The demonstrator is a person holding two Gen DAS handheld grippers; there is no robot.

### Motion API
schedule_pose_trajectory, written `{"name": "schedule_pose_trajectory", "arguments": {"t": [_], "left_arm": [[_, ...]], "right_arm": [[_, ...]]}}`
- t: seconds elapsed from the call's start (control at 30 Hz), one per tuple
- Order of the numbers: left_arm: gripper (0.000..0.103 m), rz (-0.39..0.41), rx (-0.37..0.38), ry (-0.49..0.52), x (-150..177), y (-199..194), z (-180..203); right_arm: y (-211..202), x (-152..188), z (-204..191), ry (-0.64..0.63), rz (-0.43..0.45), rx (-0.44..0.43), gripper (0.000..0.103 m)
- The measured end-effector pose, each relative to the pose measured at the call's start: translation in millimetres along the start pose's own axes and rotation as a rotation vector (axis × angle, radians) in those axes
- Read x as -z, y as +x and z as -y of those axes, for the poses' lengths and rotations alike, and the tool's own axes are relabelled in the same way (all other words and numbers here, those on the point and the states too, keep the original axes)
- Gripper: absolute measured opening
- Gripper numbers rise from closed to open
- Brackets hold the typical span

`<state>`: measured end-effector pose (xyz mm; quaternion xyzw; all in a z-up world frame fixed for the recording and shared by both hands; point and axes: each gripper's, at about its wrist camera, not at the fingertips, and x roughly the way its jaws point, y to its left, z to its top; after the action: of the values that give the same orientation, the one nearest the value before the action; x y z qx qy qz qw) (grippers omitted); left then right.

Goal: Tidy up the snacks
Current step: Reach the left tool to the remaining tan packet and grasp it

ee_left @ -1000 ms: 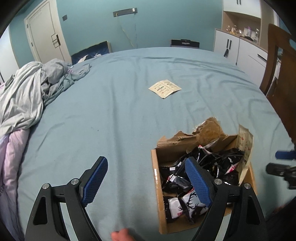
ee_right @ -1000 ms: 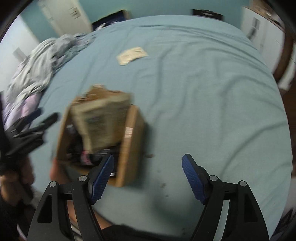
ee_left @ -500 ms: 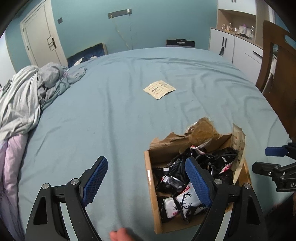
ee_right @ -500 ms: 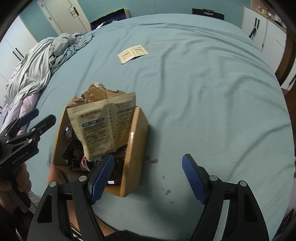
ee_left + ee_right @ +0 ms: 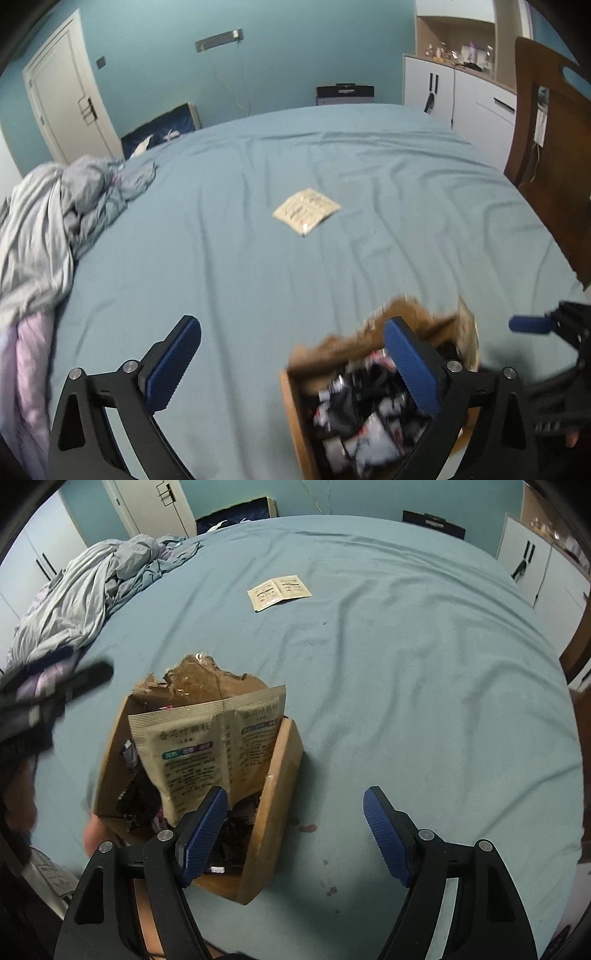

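Nearest to us, the left gripper (image 5: 291, 363) hangs above the near edge of the bed (image 5: 369, 177), its jaws opening wide with nothing between them but bare sheet; its right-hand pad overlaps the cardboard box (image 5: 291, 410) in the view, but we cannot say it touches it. The right gripper (image 5: 293, 829) hovers over the box's near right corner with its jaws spread and empty, one pad above the box interior and the other over the sheet.

The box (image 5: 275, 812) sits on the bed at its near edge, its torn flap standing up at the far side. It is full of small dark snack packets (image 5: 365, 421), blurred in the left view. A beige twin sachet (image 5: 210, 746) stands upright inside it, leaning against the right wall and rising well above the rim.

Further out, a second beige sachet (image 5: 306, 214) lies flat on the sheet, well apart from the box. Beyond it, a crumpled grey duvet (image 5: 55, 221) is heaped at the left of the bed.

We judge that we are between grasps, at the sorting stage: neither gripper carries anything, and most snacks are still in the box. The next move probably calls for lowering one gripper onto a single item. The upright sachet is the easiest target, since its free top edge can be pinched without disturbing the packets.
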<state>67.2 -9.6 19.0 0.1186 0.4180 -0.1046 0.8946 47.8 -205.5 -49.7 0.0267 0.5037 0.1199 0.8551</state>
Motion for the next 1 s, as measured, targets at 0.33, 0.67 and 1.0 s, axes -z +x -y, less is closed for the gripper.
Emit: {"name": "schedule_pose_trajectory", "arguments": {"t": [0.33, 0.67, 1.0], "left_arm": [[0.103, -0.029, 0.033, 0.071, -93.6, 61.5, 10.1], [0.103, -0.258, 0.039, -0.028, -142.1, 188.2, -9.6], [0.103, -0.371, 0.109, -0.028, -150.0, 268.8, 0.1]], "right_arm": [[7.7, -5.6, 8.6, 0.021, -0.028, -0.045, 0.076], [32.3, -15.2, 44.1, 0.139, -0.103, -0.143, 0.076], [40.7, -21.7, 64.1, 0.218, -0.124, -0.229, 0.076]]}}
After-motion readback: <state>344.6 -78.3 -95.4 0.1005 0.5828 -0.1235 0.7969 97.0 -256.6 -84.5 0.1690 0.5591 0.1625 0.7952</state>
